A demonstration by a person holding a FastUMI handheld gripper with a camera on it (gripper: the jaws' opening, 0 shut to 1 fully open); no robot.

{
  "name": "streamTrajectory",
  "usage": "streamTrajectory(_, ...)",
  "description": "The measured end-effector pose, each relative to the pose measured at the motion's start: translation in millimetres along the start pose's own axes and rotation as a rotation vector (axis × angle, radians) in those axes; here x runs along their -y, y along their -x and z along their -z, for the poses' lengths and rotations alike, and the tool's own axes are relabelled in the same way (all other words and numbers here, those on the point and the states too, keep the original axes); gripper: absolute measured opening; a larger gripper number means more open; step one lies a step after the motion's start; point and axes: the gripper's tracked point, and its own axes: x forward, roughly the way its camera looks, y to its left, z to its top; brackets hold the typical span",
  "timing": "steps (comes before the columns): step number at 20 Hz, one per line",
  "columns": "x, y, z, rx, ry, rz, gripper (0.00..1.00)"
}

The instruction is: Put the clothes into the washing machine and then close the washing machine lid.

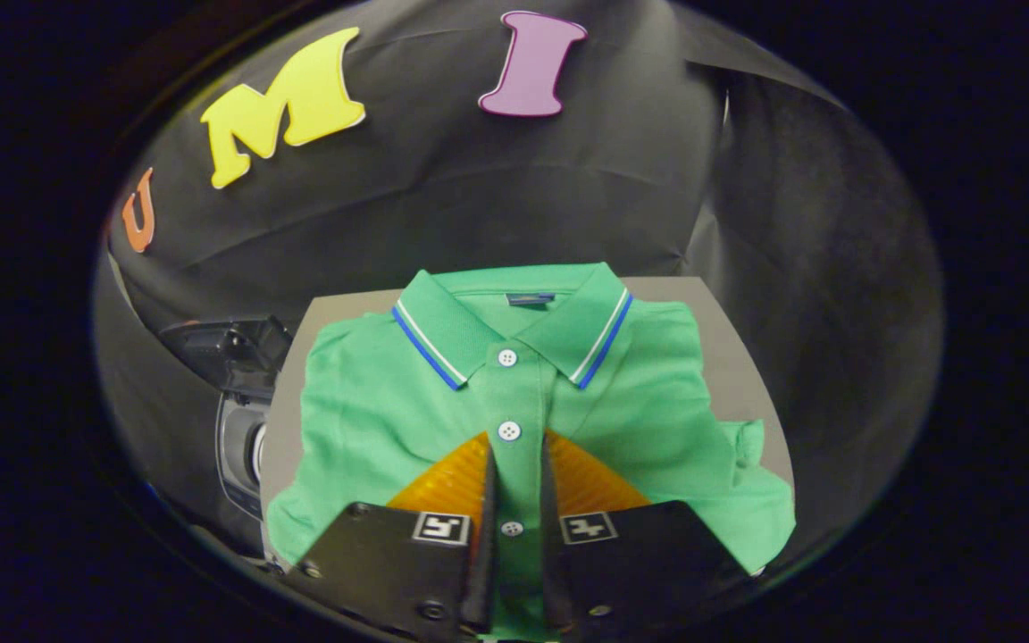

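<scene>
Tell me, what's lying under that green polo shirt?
The green polo shirt lies on a grey table, bare at its far corners. The shirt covers the rest. The gripper hovers over the button placket, fingers slightly apart, gripping nothing.

1. The polo shirt (372,420), lying under and ahead of the gripper (515,473), is showing matt knitted cloth with glossy buttons.
2. The gripper's narrowly parted fingers (456,478) are showing ribbed pads.
3. The washing machine (242,420), left of the fingers, is looking like glossy plastic.
</scene>
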Motion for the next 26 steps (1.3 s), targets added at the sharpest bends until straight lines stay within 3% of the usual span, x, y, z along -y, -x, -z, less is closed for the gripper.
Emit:
streamTrajectory(3,0,5,2,0.022,-0.023,-0.029,0.08)
streamTrajectory(5,-2,13,7,0.045,-0.054,-0.069,0.06)
streamTrajectory(13,-38,76,10,0.205,-0.115,-0.213,0.05)
streamTrajectory(26,-162,254,-28,0.542,-0.060,-0.433,0.05)
